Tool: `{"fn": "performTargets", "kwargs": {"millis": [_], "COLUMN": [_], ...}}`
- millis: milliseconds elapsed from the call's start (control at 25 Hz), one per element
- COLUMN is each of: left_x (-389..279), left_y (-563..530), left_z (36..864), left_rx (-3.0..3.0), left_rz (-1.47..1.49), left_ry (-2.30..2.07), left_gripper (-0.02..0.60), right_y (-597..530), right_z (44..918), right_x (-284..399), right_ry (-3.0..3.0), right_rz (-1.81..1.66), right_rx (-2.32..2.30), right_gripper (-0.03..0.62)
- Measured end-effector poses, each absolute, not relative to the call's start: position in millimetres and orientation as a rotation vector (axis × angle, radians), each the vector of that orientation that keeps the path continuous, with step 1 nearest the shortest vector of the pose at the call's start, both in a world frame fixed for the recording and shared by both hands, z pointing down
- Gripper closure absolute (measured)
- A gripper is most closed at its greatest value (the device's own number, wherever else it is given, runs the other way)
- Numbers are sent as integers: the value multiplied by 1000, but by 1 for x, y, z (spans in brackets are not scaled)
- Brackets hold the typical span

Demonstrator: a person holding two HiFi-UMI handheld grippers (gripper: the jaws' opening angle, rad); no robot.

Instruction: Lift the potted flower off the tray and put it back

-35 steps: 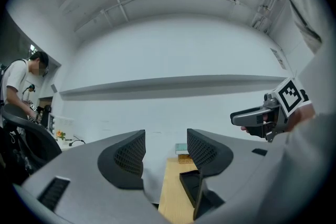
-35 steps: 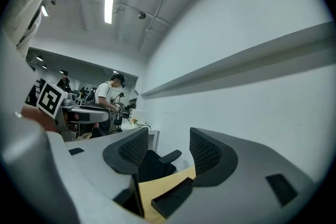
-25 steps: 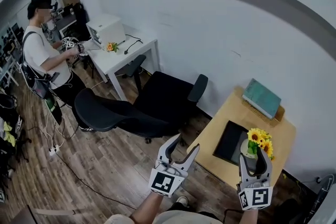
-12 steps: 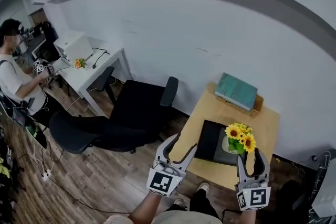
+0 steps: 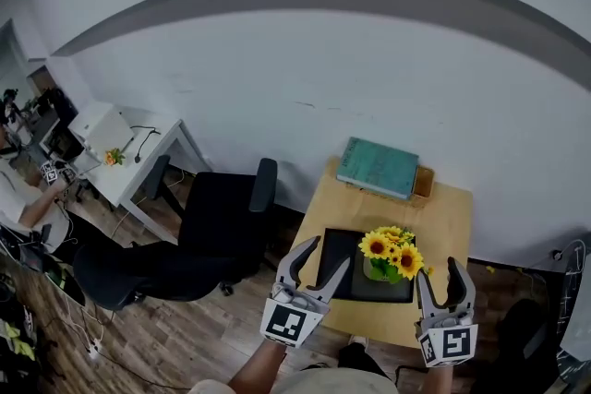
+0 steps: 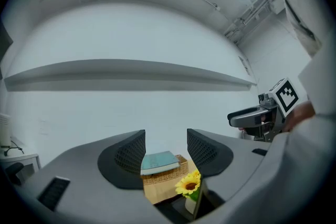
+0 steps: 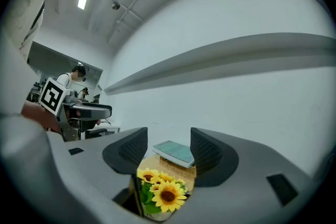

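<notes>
A black office chair [image 5: 222, 217] stands left of the wooden table [image 5: 457, 226]. The left gripper [image 5: 329, 254] hovers at the table's near edge, its fingers released and empty. Just right of it, the potted flower [image 5: 388, 256] stands upright on the black tray [image 5: 346, 240], with a teal book [image 5: 379, 168] behind. The right gripper [image 5: 440, 274] hangs just right of the pot, its fingers spread and gripping nothing.

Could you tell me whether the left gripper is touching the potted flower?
Apart: head view shows bare tray between the left gripper and the potted flower.
</notes>
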State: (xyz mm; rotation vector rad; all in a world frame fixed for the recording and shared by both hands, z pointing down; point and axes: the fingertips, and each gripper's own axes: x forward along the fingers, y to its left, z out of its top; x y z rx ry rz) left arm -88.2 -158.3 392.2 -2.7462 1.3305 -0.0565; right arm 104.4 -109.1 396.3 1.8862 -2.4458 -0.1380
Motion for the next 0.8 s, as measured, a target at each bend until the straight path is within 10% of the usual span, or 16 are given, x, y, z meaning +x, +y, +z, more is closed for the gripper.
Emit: {"fn": "performTargets", "kwargs": {"millis": [800], "left_x": [14], "left_y": [-219], "left_z": [392], "left_rx": [-2687], "left_rz": [-137], "left_ry": [1284], "left_gripper": [344], "right_y": [-182], "right_z": [410], "right_x": [202], "right_ry": [-2517], "right_rz": [-108], "right_rx": [1897], "right_gripper": [339]}}
